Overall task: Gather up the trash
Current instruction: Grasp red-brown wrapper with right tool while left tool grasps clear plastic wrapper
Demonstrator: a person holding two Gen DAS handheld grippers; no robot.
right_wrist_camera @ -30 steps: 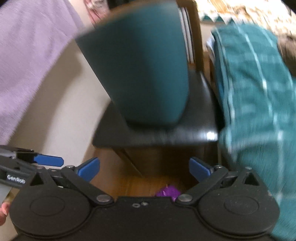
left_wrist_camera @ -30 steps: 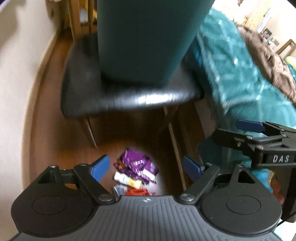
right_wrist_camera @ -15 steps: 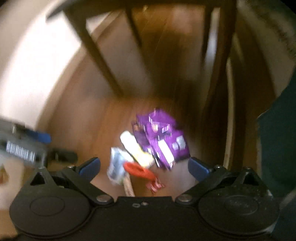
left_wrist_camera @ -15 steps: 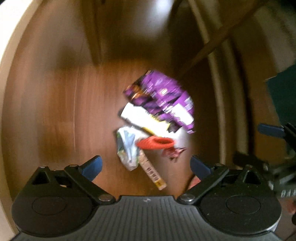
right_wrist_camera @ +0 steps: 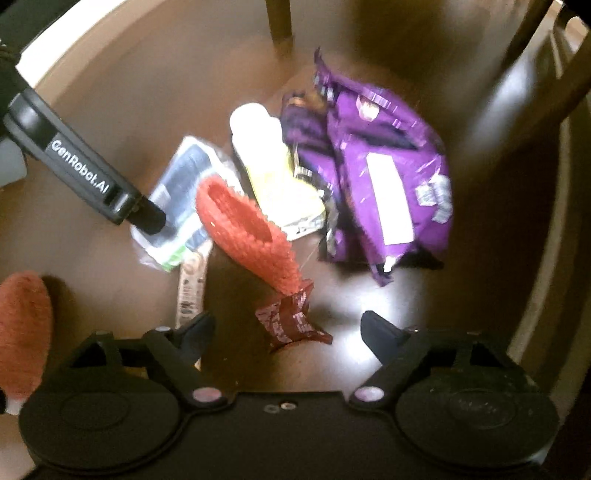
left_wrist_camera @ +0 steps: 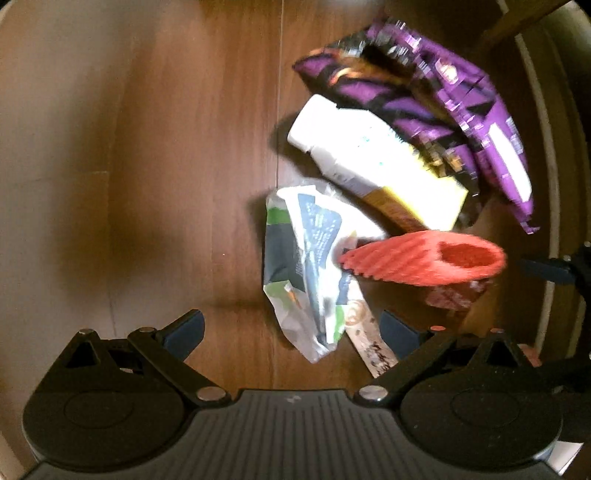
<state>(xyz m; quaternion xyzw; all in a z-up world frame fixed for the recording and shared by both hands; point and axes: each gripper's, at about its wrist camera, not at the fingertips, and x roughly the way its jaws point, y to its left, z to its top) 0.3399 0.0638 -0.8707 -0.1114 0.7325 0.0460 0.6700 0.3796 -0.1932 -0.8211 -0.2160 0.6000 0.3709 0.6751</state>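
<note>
I have brought both grippers down from chair height to just above the wooden floor, so the views that a second ago showed a black chair seat and a teal bin now show only the litter pile close up. In the left wrist view, my left gripper points straight down with its blue-padded fingers spread wide and nothing between the pads; the near end of a crumpled white, blue and green wrapper lies just in front of the gap. To its right sits a red ribbed paper cup liner, lying on its side. Farther off are a white and yellow carton and a large purple snack bag. In the right wrist view, my right gripper has its jaws closing, and a small dark red foil wrapper lies between the fingers, though the pads do not yet press on it. A chair leg stands at the far edge, and something orange and fuzzy, which I cannot identify, sits at the near left. I judge that the descent is done and the first pick-up, the foil wrapper, is beginning; all the trash is on the floor.
</note>
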